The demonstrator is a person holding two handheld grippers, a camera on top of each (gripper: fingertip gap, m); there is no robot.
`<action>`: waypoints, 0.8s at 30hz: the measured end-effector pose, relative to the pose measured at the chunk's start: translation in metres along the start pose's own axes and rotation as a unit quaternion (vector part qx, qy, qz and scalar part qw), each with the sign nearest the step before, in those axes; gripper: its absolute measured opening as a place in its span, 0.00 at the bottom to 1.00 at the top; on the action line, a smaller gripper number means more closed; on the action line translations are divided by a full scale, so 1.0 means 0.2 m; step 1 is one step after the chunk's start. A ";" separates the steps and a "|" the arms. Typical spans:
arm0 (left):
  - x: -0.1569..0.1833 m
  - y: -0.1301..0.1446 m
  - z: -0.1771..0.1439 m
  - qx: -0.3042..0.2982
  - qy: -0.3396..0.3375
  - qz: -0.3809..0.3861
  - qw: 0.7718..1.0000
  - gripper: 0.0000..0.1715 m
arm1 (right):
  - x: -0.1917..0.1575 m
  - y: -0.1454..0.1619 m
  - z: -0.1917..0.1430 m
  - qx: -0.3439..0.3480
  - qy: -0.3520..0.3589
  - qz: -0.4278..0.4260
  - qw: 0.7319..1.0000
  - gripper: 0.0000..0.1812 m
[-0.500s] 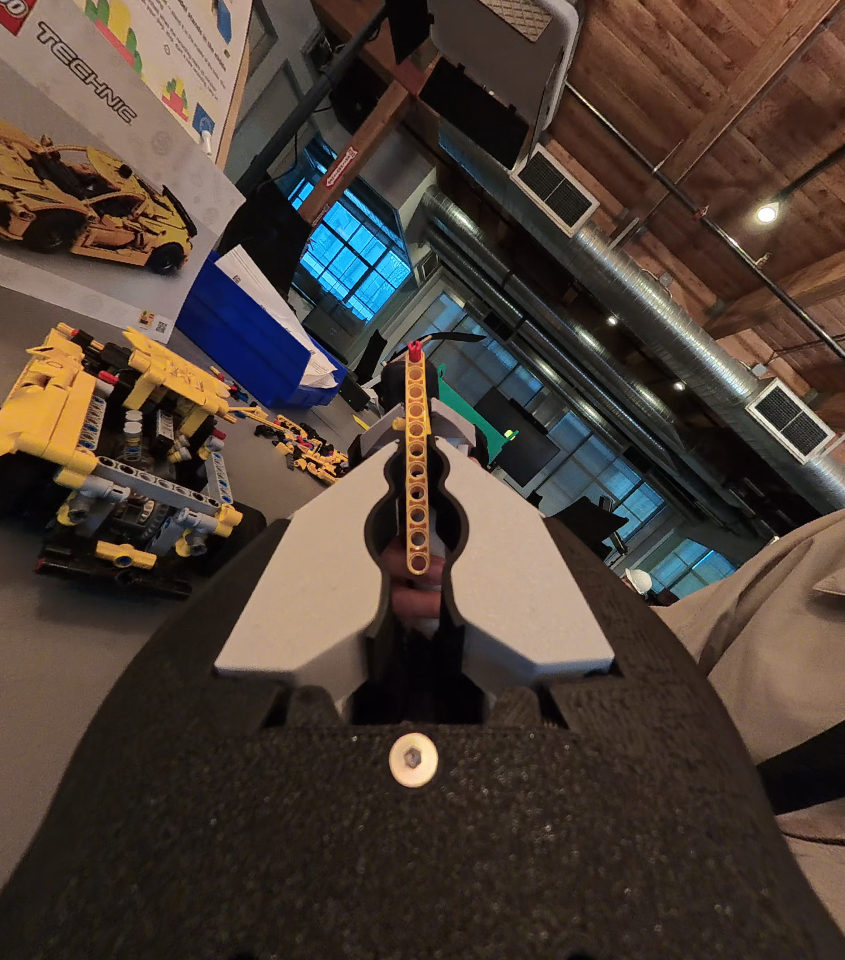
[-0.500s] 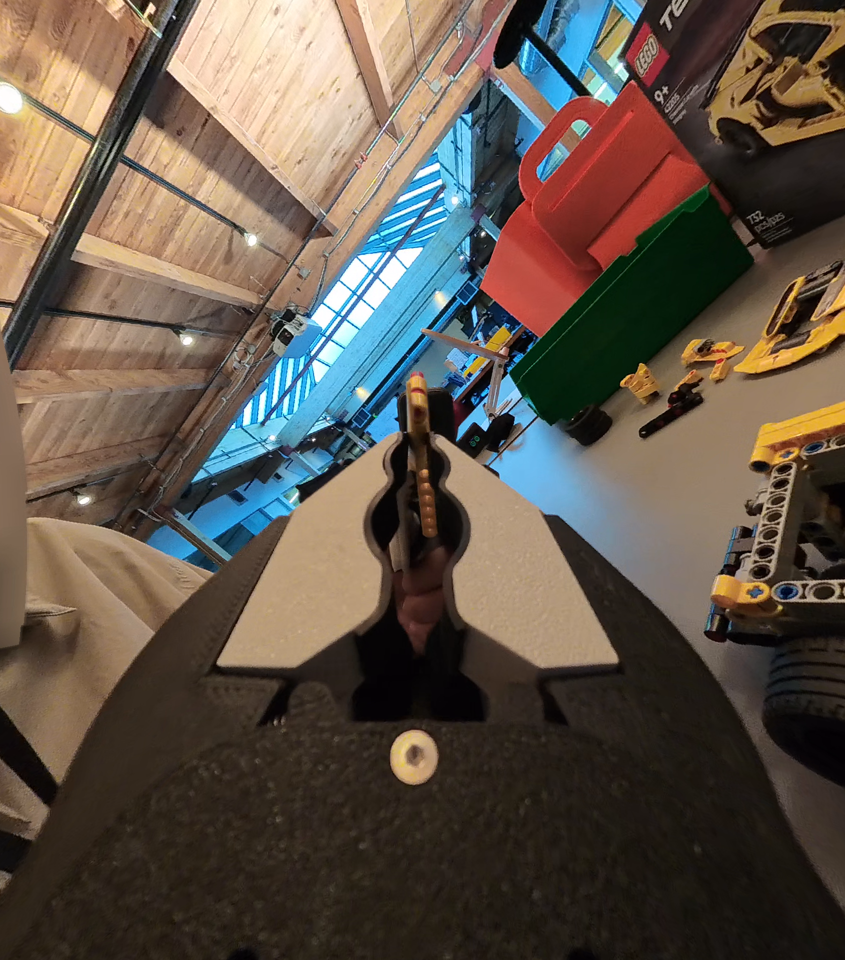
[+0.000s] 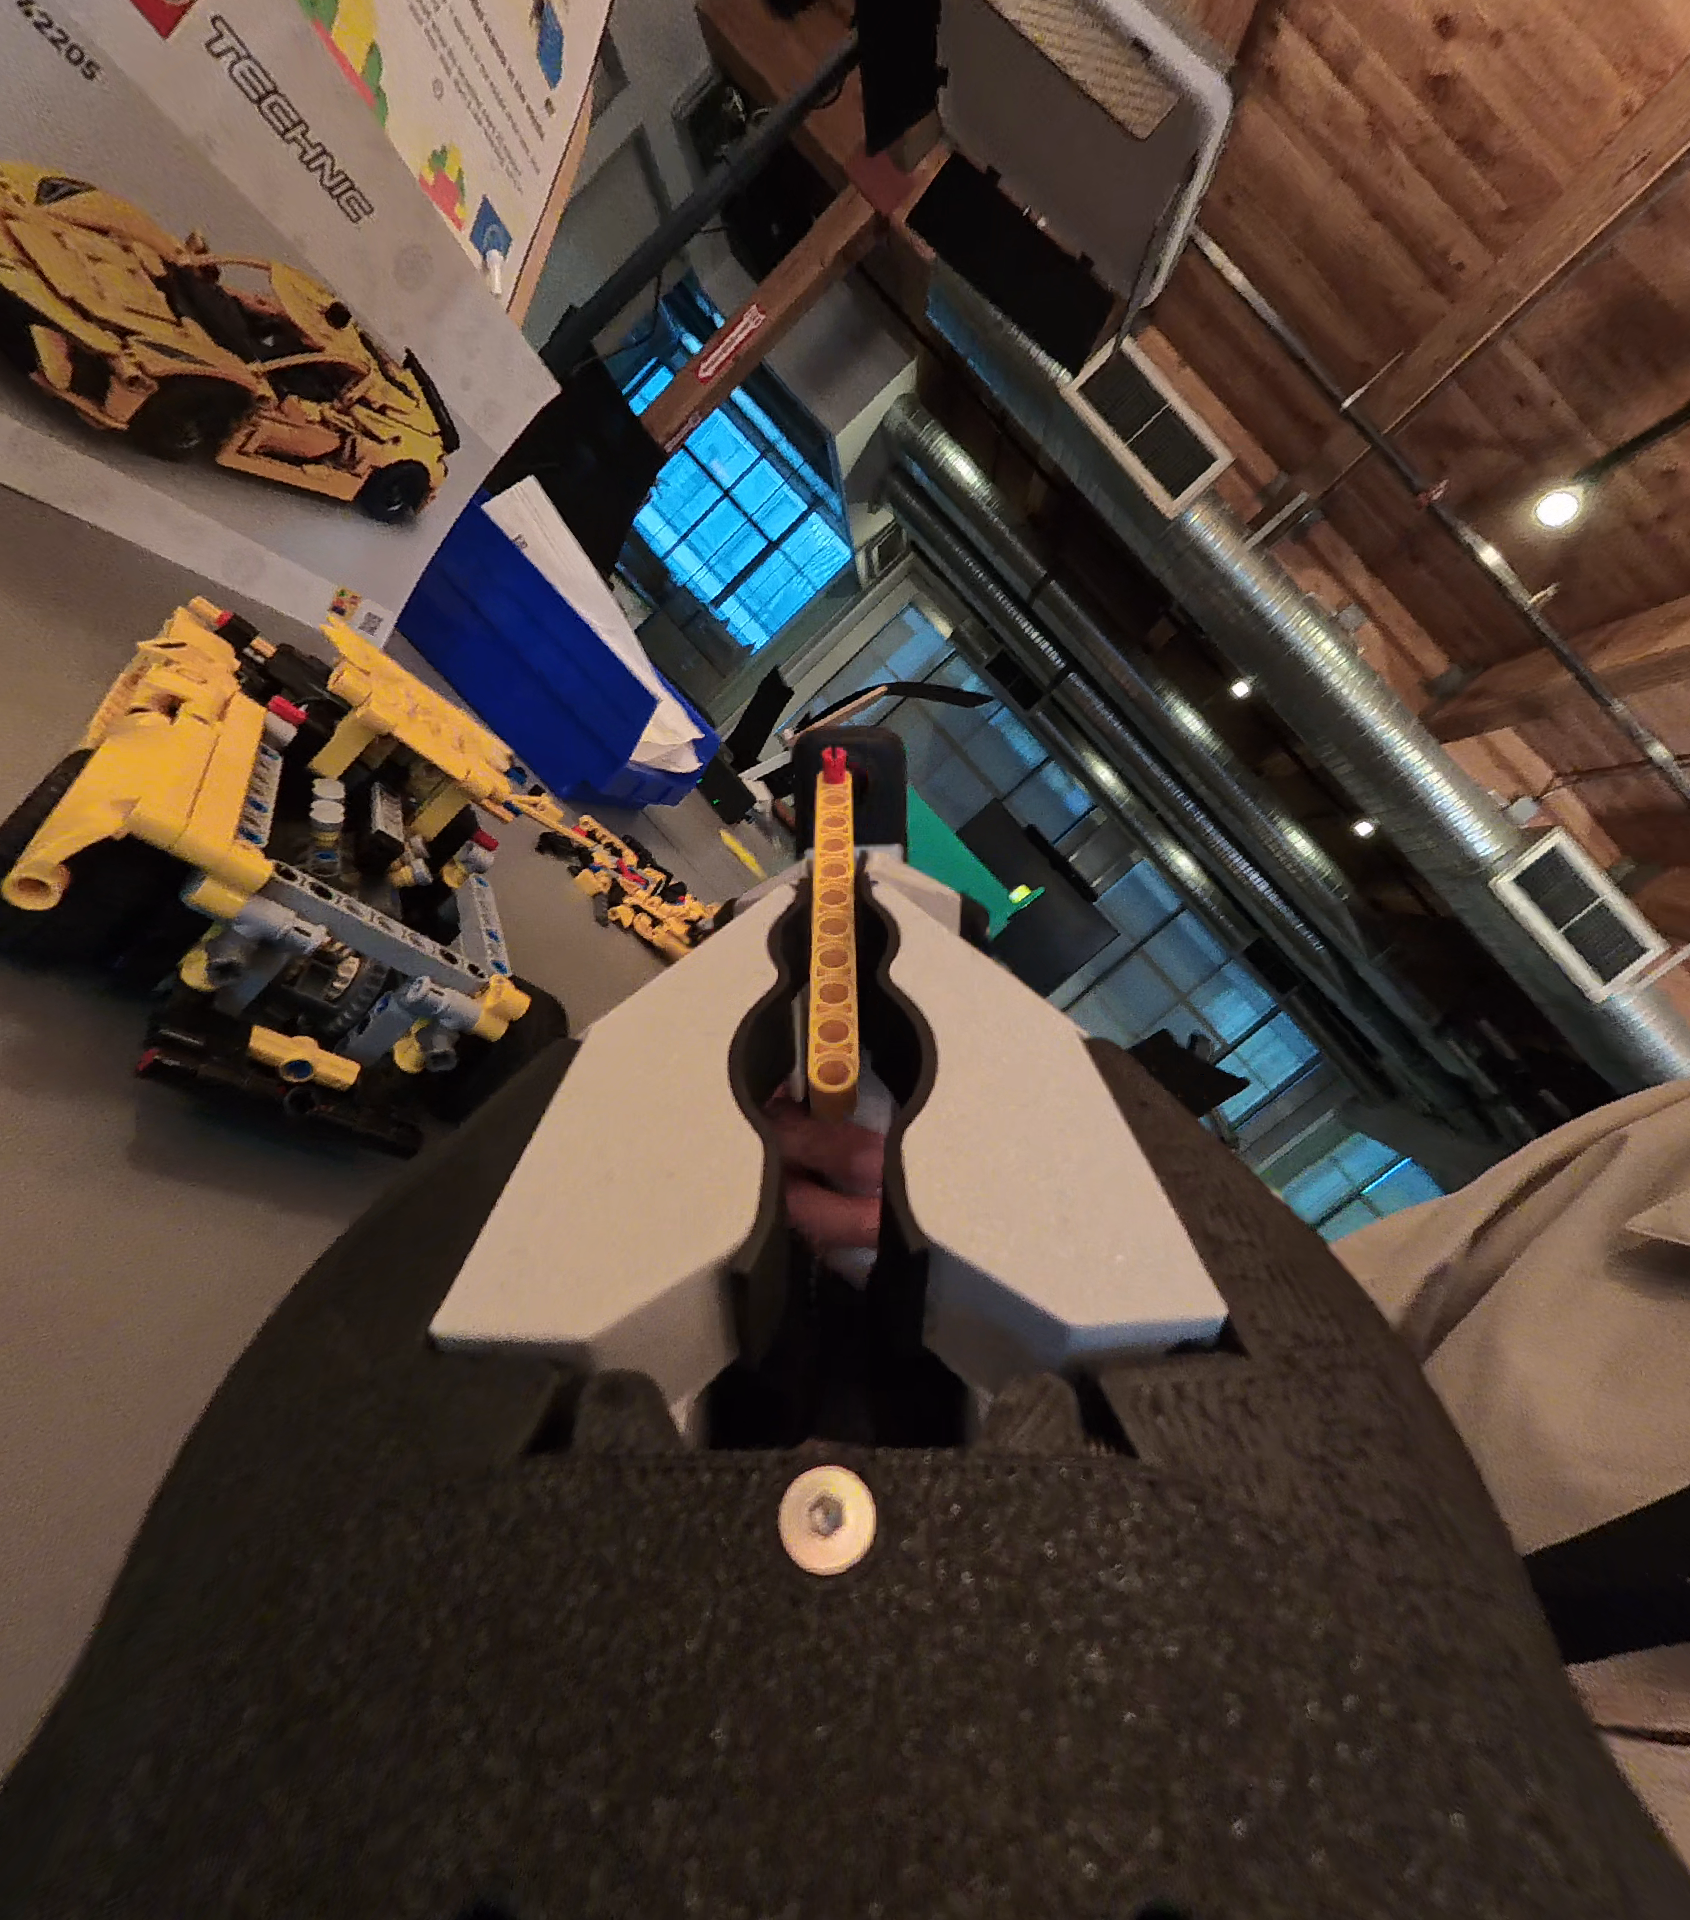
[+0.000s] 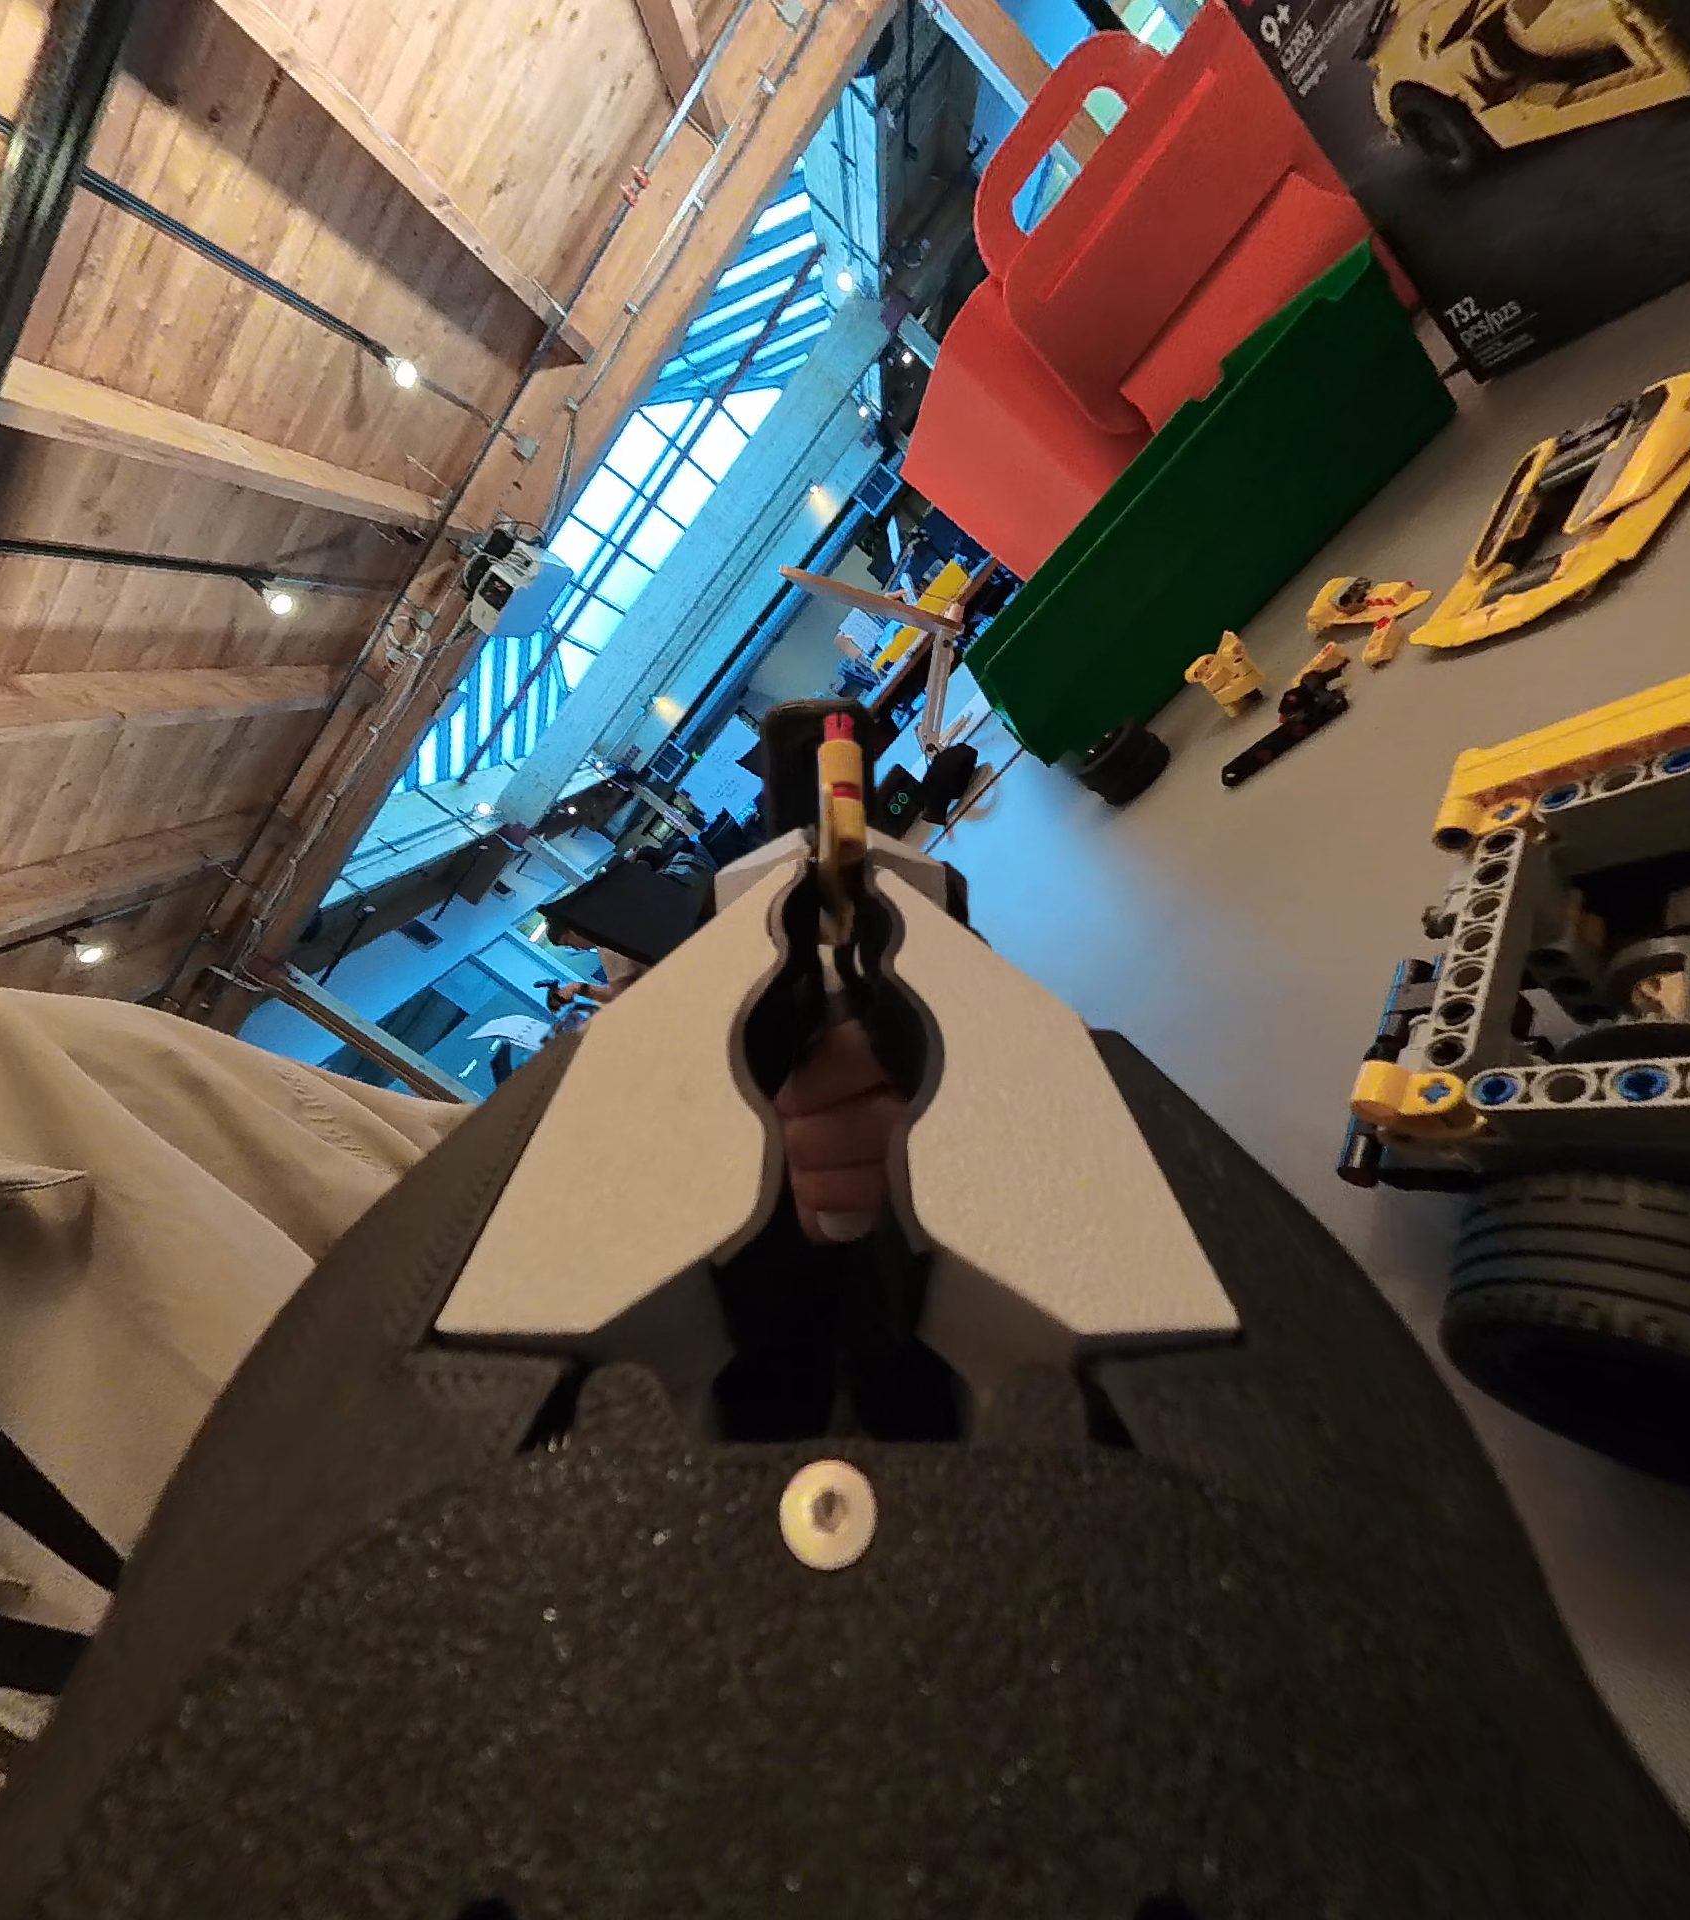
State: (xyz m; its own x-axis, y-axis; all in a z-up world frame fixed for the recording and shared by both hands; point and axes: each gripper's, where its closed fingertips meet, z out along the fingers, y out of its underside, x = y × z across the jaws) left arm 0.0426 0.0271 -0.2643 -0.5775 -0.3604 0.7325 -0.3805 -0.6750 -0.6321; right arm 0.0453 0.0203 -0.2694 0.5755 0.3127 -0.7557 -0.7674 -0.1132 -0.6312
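Left gripper (image 3: 833, 883) is closed on a yellow holed beam (image 3: 833, 945) with a red pin (image 3: 832, 762) at its far end, raised above the grey table (image 3: 41, 1195), right of the part-built yellow car chassis (image 3: 238, 862). Right gripper (image 4: 836, 883) is closed on the same beam (image 4: 839, 800), seen edge-on, left of the chassis (image 4: 1589, 997). Both hold it clear of everything else.

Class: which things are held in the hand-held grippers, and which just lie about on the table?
Held: yellow holed beam, in left hand-held gripper; small yellow part, in right hand-held gripper.
Lying about: half-built car; blue bin; green box; loose wheel.
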 end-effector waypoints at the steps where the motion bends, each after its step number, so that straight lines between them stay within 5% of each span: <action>1: 0.00 0.01 0.00 -0.010 -0.006 0.011 1.000 0.03 | 0.00 0.00 0.00 -0.005 0.003 -0.004 1.000 0.03; 8: 0.09 0.10 0.04 -0.075 0.043 0.023 0.996 0.14 | -0.03 0.13 -0.04 -0.131 0.036 -0.086 0.987 0.03; 11: 0.09 0.14 0.05 -0.094 0.030 0.048 0.994 0.04 | -0.05 0.20 -0.04 -0.175 0.028 -0.101 0.979 0.03; 24: 0.13 0.10 0.04 -0.070 0.064 0.017 0.995 0.03 | -0.12 0.07 -0.07 -0.088 0.001 -0.114 0.990 0.04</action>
State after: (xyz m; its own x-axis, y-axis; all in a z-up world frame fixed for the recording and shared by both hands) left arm 0.0260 -0.0017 -0.2550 -0.6747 -0.2906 0.6784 -0.4517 -0.5644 -0.6910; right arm 0.0246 -0.0012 -0.2627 0.7290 0.3463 -0.5905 -0.5564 -0.2027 -0.8058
